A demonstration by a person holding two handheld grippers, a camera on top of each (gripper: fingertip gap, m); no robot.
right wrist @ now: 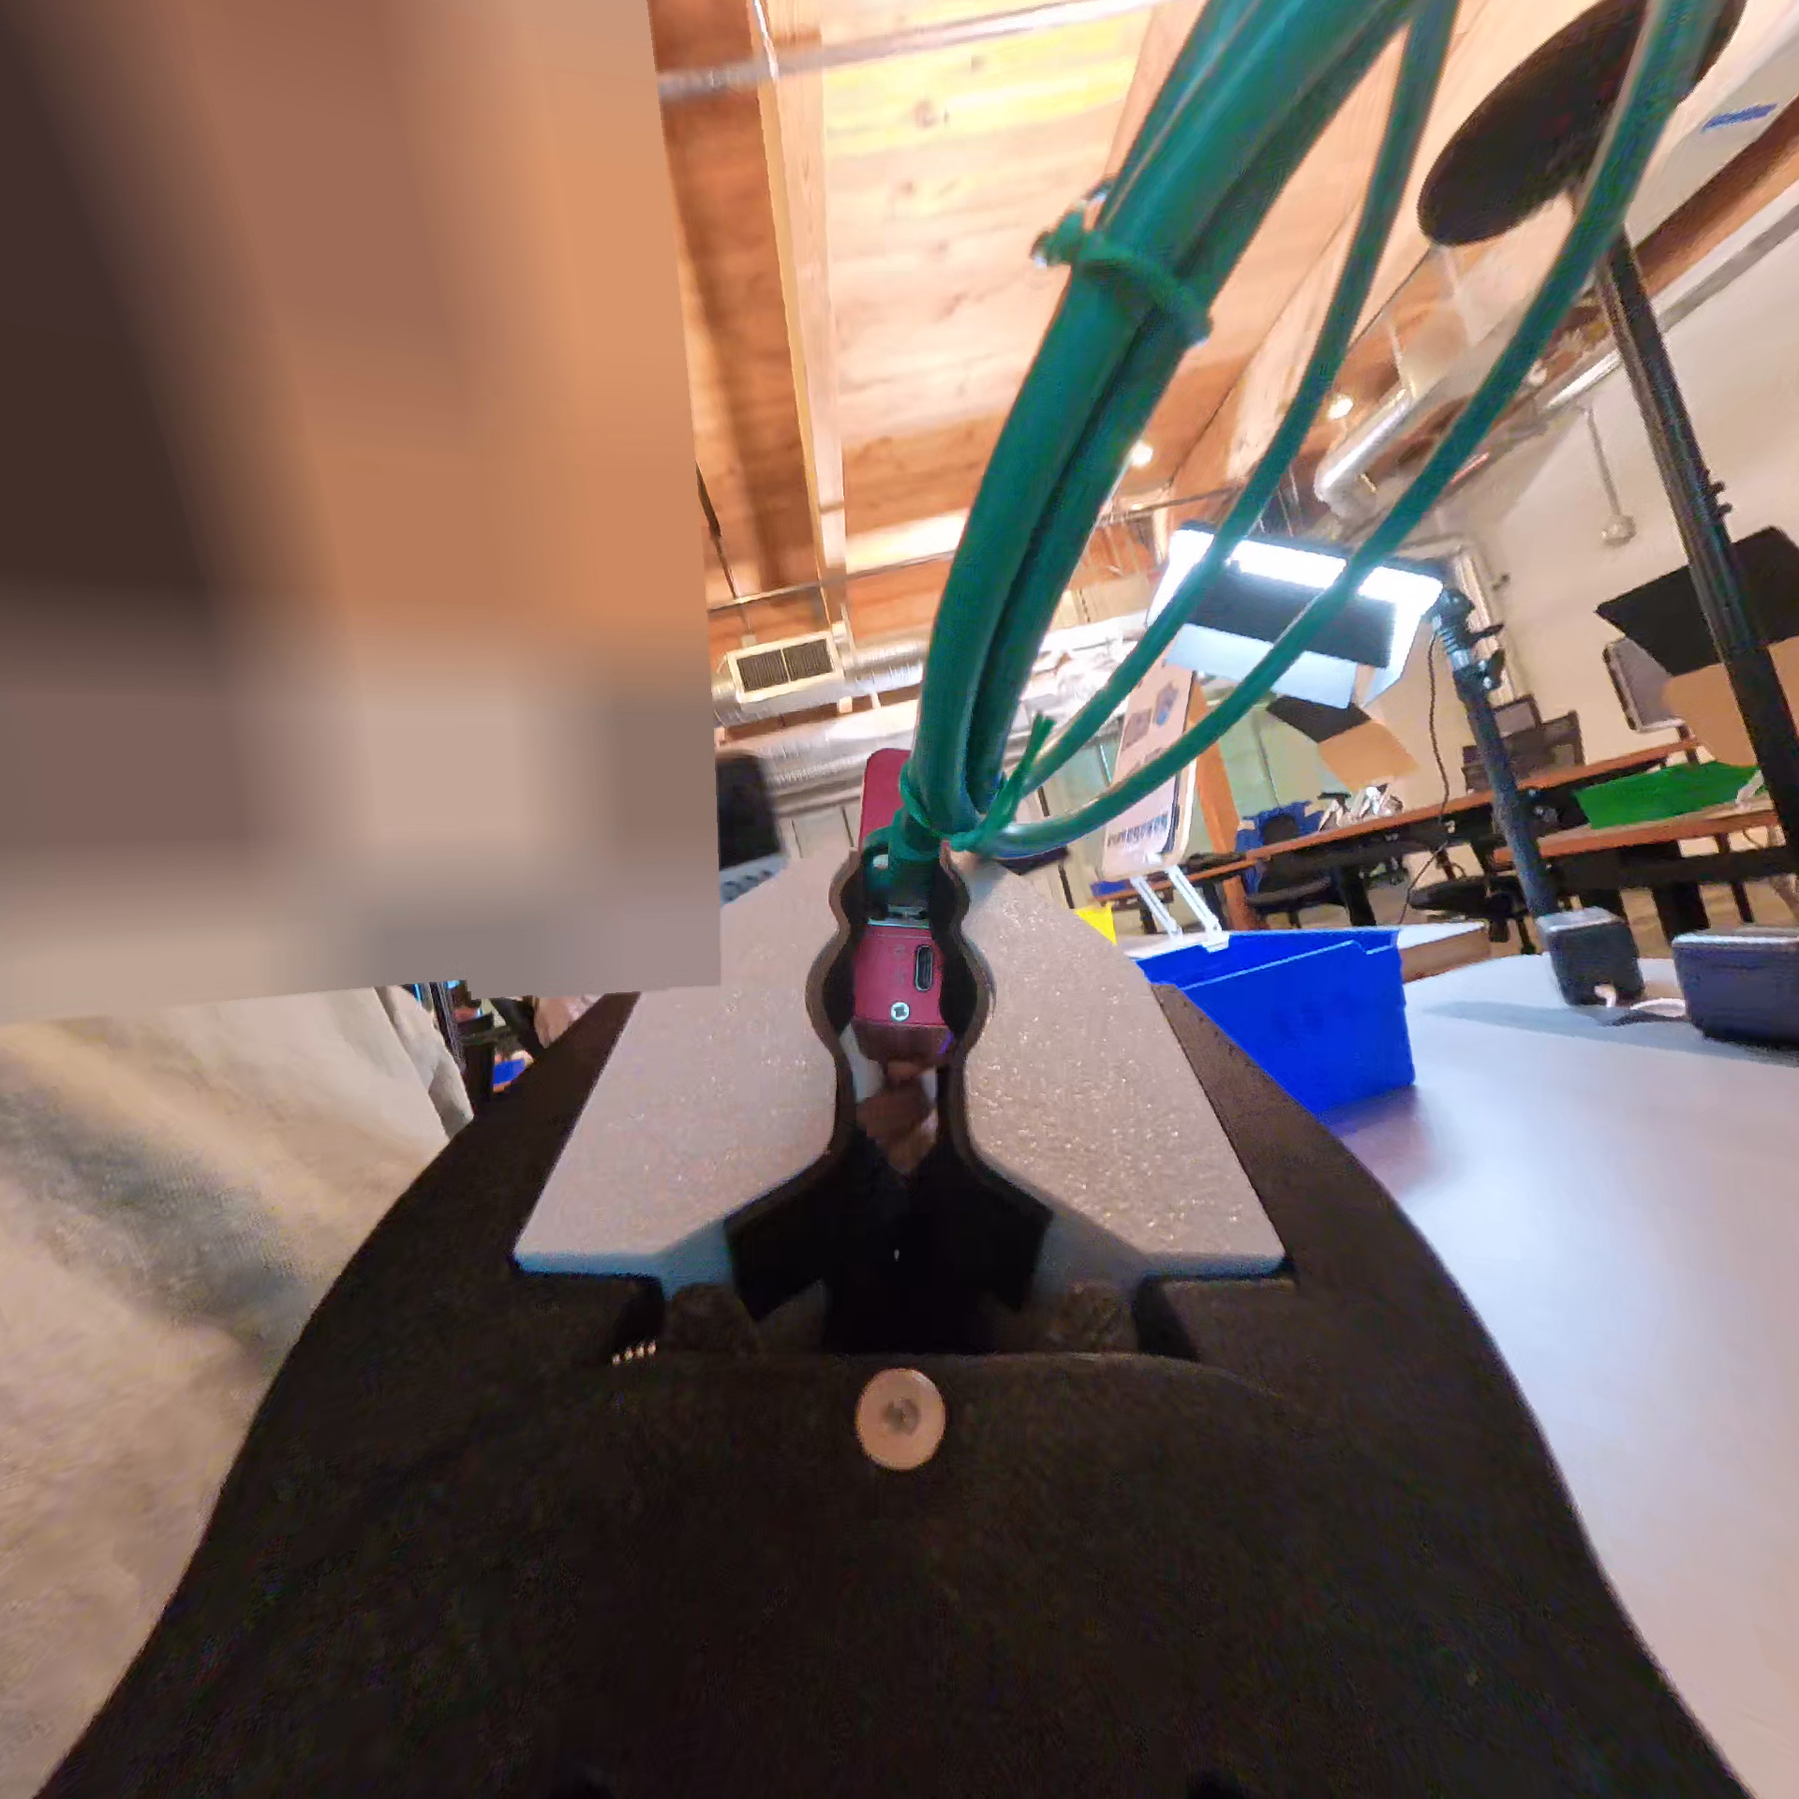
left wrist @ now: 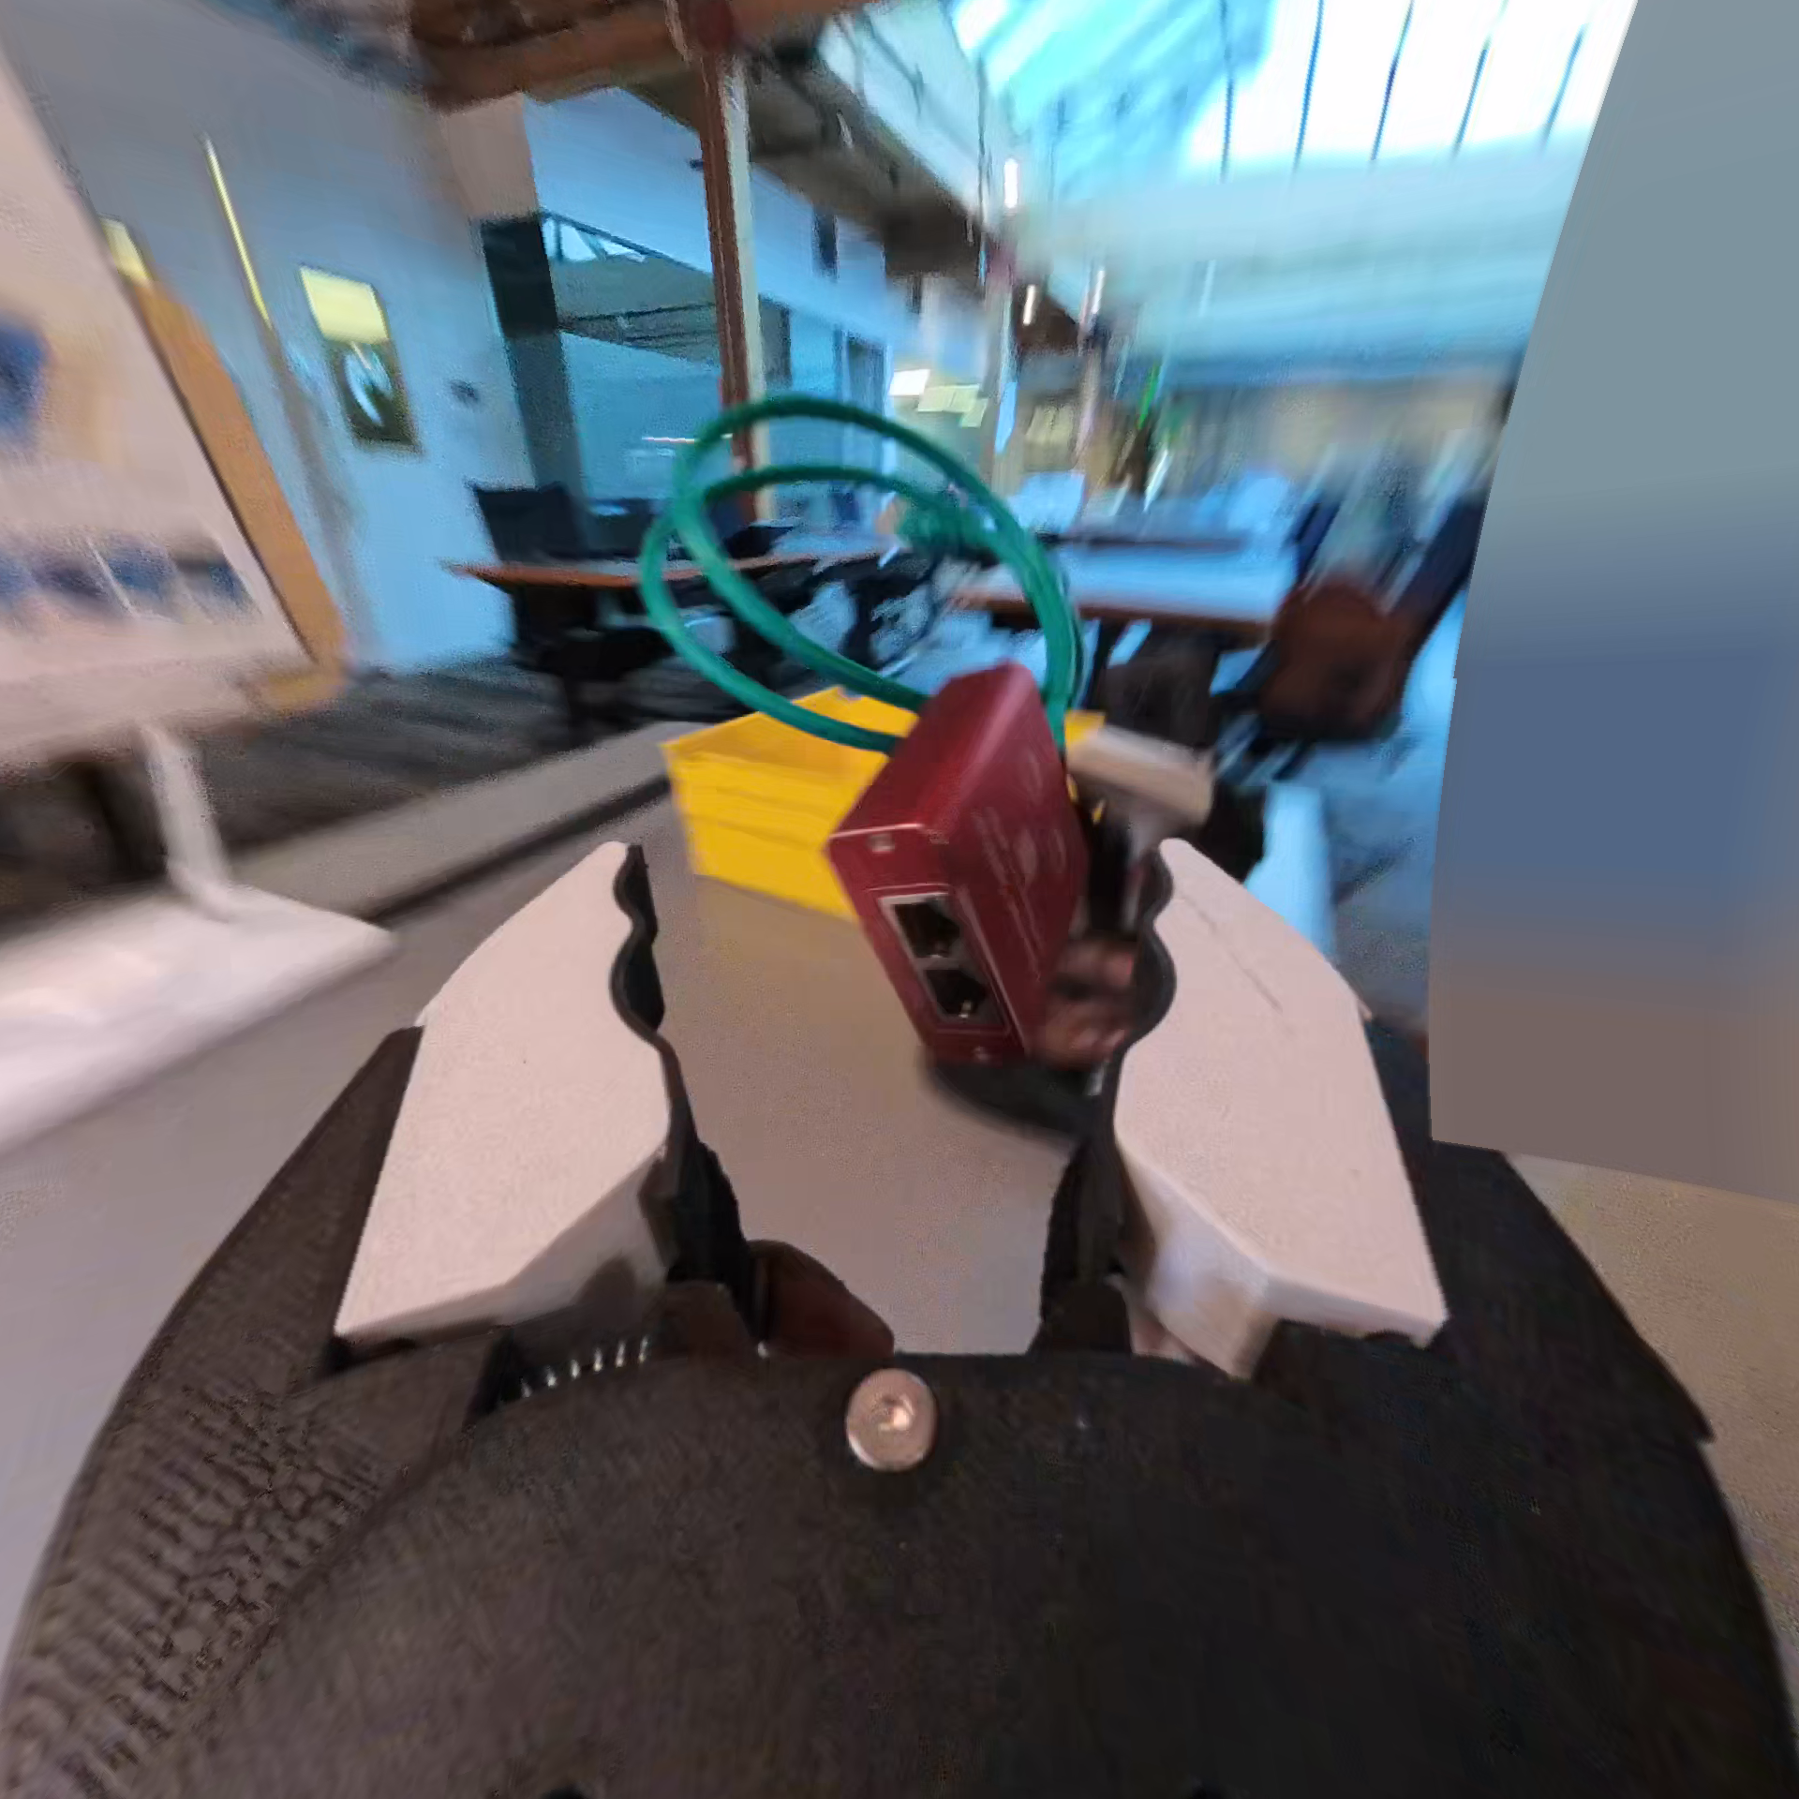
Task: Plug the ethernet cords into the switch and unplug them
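Right fingers (right wrist: 1051, 1022) clamping red switch (right wrist: 900, 973), green cord (right wrist: 983, 584)

The worktop (left wrist: 827, 1119) is a smooth grey surface. In the left wrist view a stack of yellow bins (left wrist: 769, 798) stands on it toward the far edge, and the low corner of the tilted red switch (left wrist: 964, 866) seems to touch the surface nearer, with a dark shadow below it; blur makes this unsure. In the right wrist view a blue bin (right wrist: 1295, 1012) stands on the worktop (right wrist: 1558, 1266), and near the far edge there are a dark weighted stand base (right wrist: 1597, 954) and a dark box (right wrist: 1743, 983)
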